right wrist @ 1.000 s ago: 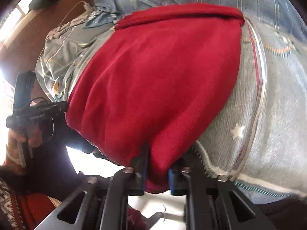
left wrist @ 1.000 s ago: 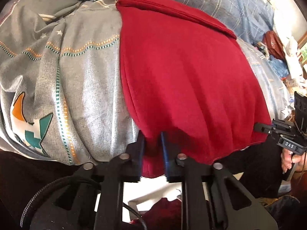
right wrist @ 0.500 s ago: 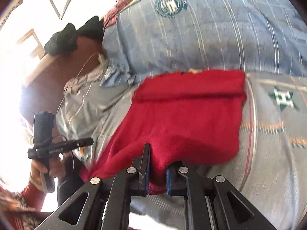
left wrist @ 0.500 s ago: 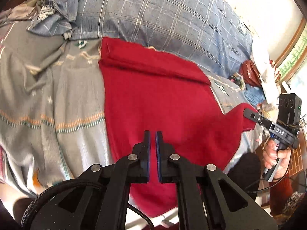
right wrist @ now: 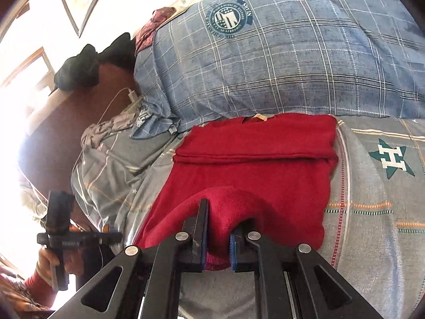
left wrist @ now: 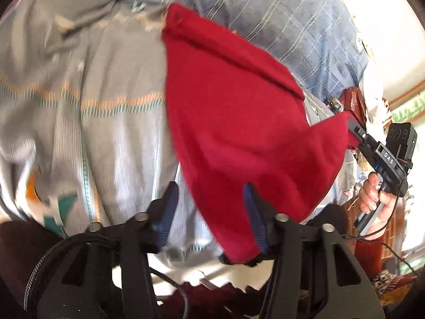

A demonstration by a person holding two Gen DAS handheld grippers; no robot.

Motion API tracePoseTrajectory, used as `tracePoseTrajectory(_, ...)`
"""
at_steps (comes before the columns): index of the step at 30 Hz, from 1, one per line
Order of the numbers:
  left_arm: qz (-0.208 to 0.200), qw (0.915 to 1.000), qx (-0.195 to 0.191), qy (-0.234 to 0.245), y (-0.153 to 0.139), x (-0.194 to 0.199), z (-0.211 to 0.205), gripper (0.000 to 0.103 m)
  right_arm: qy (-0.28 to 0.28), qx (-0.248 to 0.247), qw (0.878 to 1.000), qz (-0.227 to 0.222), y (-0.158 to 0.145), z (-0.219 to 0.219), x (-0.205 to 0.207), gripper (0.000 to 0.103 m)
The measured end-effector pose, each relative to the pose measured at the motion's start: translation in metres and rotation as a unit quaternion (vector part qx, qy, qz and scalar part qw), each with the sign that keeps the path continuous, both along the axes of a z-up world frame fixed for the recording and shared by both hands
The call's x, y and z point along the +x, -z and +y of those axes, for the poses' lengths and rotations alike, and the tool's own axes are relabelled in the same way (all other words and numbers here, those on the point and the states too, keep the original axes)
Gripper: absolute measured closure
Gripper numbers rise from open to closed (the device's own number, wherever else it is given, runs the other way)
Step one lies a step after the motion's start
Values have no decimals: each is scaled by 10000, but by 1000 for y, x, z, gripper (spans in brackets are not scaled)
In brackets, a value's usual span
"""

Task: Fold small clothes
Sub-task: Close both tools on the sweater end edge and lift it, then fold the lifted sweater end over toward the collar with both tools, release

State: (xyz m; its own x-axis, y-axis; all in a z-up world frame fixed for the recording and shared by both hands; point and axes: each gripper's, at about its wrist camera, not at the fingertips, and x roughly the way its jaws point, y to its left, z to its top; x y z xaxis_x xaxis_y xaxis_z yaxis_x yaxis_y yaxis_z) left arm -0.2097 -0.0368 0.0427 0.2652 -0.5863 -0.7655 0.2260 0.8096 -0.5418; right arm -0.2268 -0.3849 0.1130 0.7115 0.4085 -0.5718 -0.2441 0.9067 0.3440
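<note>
On the grey patterned bedspread (right wrist: 372,186), a red garment (right wrist: 255,159).

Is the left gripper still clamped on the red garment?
No: the left gripper has just opened; the red garment drapes unpinched against one pad.

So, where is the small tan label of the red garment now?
In the right wrist view, the tan label sits at the red garment's far edge, just below the blue plaid quilt.

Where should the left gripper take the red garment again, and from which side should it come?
At the loose lower corner of the red garment, hanging between the open left gripper fingers, whose jaws have just been opening. Come from the near bed edge, mirroring the right gripper, which pinches the other near corner.
</note>
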Motion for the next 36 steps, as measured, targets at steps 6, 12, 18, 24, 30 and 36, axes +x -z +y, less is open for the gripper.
tracePoseTrajectory(6,582,9939,-855,-370,26,-5,4,40,-1,-35,10000,-20,-1,1,5,92)
tracePoseTrajectory(12,710,9920,-1011,-259,36,-10,-17,40,18,4,10000,23,2,-2,9,92)
tracePoseTrajectory(18,302,9977,-595,126,24,-8,-41,83,40,26,10000,87,6,-3,9,92)
tracePoseTrajectory(24,-374,9971,-632,192,-20,13,-35,96,140,-15,9999,1,-2,-12,11,92)
tracePoseTrajectory(30,-1211,9909,-524,-261,-57,58,-20,96,537,-45,9983,-229,-14,-21,31,92)
tracePoseTrajectory(36,-1640,9835,-336,-691,-76,116,-13,97,818,-467,9948,-384,-22,-18,70,92)
